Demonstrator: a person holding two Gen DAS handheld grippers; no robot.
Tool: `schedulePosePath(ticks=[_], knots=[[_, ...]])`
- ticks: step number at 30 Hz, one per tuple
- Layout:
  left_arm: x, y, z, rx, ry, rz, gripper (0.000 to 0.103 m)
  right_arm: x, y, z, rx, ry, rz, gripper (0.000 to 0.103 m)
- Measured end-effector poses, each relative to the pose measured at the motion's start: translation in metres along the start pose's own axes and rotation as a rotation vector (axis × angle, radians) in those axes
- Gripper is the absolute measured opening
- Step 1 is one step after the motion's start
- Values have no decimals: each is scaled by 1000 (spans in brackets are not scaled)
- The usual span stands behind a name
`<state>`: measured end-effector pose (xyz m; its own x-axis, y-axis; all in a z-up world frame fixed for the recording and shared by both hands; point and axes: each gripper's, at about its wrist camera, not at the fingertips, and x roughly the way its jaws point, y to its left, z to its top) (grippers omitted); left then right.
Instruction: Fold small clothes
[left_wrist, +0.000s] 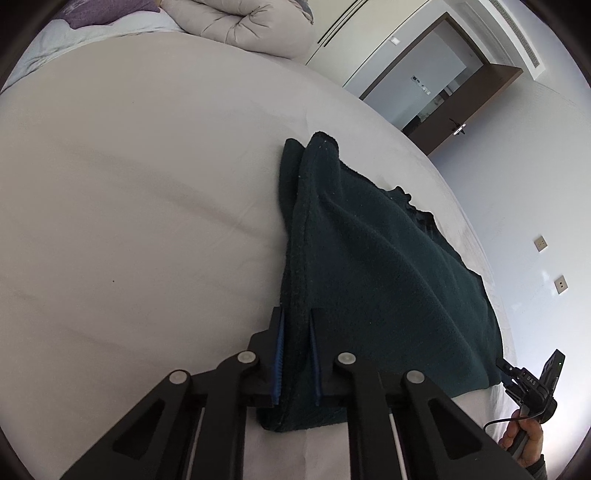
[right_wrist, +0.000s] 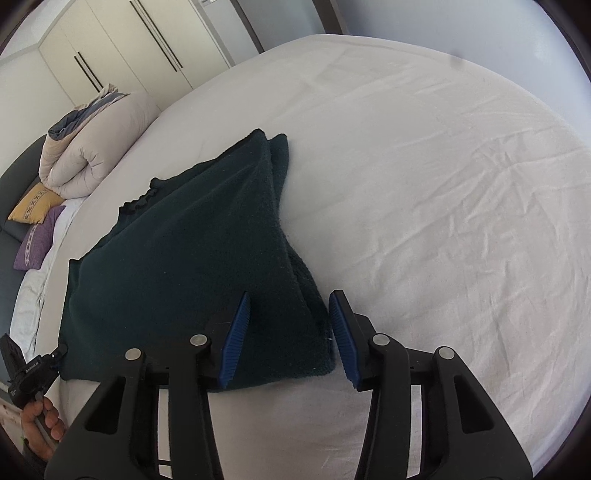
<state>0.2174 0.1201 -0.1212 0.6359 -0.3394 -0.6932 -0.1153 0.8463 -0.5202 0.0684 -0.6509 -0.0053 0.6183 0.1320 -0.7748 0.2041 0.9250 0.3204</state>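
Dark green garment (left_wrist: 369, 266) folded on white bed (left_wrist: 129, 203), near its edge. Left gripper (left_wrist: 297, 354) pinching garment's fold. Right gripper (right_wrist: 288, 339) spread, straddling opposite corner. Rolled duvet (right_wrist: 92, 151), pillows (right_wrist: 37, 229) at bed's far end.

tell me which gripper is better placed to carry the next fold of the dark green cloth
Left. The left gripper is shut on the dark green cloth, while the right gripper is open around the other corner.

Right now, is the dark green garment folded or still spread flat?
Partly folded. The dark green garment lies on the bed sheet with doubled layers along one edge; the left gripper is clamped on that edge.
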Motion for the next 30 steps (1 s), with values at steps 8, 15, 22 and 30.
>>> schedulePosePath(ticks=[8,15,22,30], knots=[[-4,-3,-4,28,-14,23,8,-3,-5,-4,-19,12,-5,11],[-10,3,-8,21,-24,23,8,-10,-11,-9,15,1,19,8],[-8,6,-9,20,-24,23,8,-5,-22,-10,55,9,38,8],[-15,14,-10,-4,-4,9,22,3,-37,-6,104,42,119,17]])
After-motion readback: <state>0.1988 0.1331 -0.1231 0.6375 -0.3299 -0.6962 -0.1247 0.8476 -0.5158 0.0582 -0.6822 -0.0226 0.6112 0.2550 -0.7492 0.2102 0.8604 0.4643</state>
